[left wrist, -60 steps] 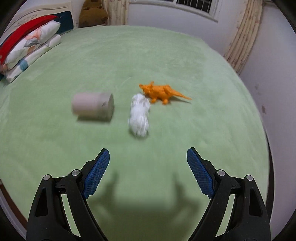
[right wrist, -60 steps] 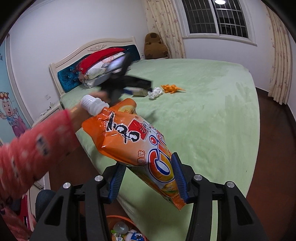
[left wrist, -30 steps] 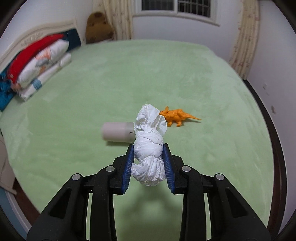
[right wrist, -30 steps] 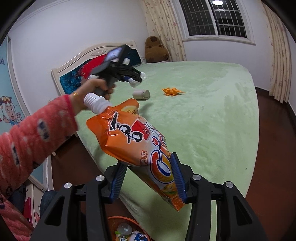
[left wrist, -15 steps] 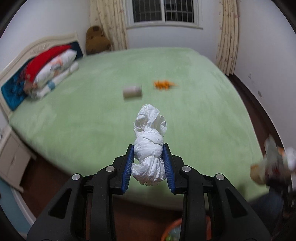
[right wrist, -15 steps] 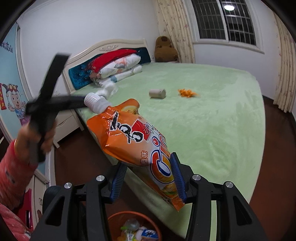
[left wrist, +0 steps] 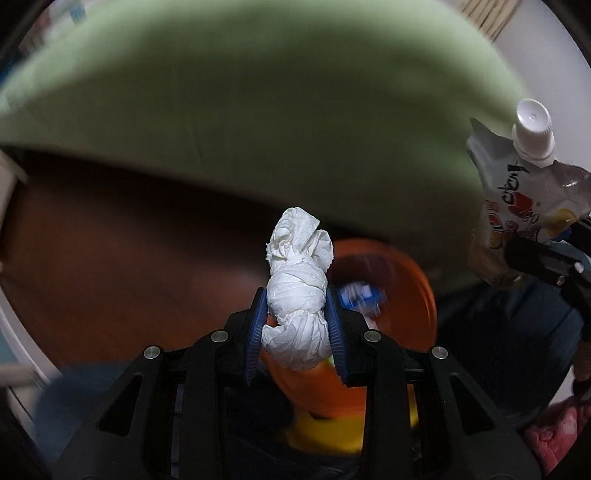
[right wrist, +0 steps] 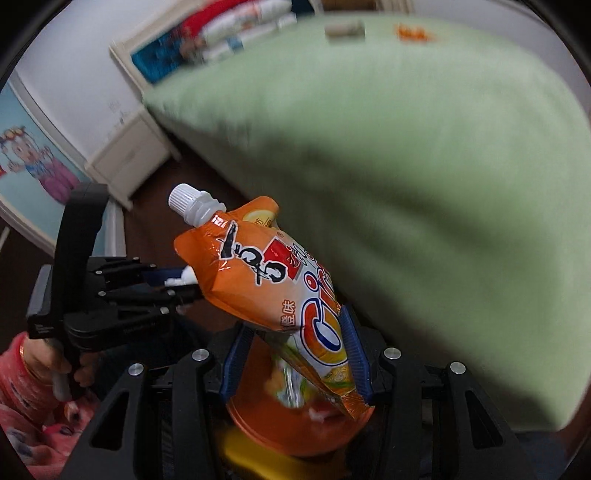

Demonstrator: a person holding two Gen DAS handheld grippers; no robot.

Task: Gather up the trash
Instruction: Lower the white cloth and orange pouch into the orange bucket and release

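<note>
My left gripper (left wrist: pixel 297 325) is shut on a crumpled white tissue wad (left wrist: pixel 297 295) and holds it above the near rim of an orange trash bin (left wrist: pixel 413 295) on the floor. My right gripper (right wrist: pixel 295 354) is shut on an orange drink pouch (right wrist: pixel 266 280) with a white cap, held over the same bin (right wrist: pixel 280 432). The pouch also shows at the right of the left wrist view (left wrist: pixel 517 206). The left gripper shows in the right wrist view (right wrist: pixel 122 295), just left of the pouch.
The green bed (right wrist: pixel 406 166) rises beyond the bin, its edge close above it. A cardboard roll (right wrist: pixel 345 28) and an orange toy dinosaur (right wrist: pixel 412 34) lie far back on it. A white nightstand (right wrist: pixel 129 155) stands at the left. Trash lies in the bin.
Both grippers have tipped down from the bed toward the floor. The left one carried the tissue off the bed and now hangs over the bin, close beside the right one.
</note>
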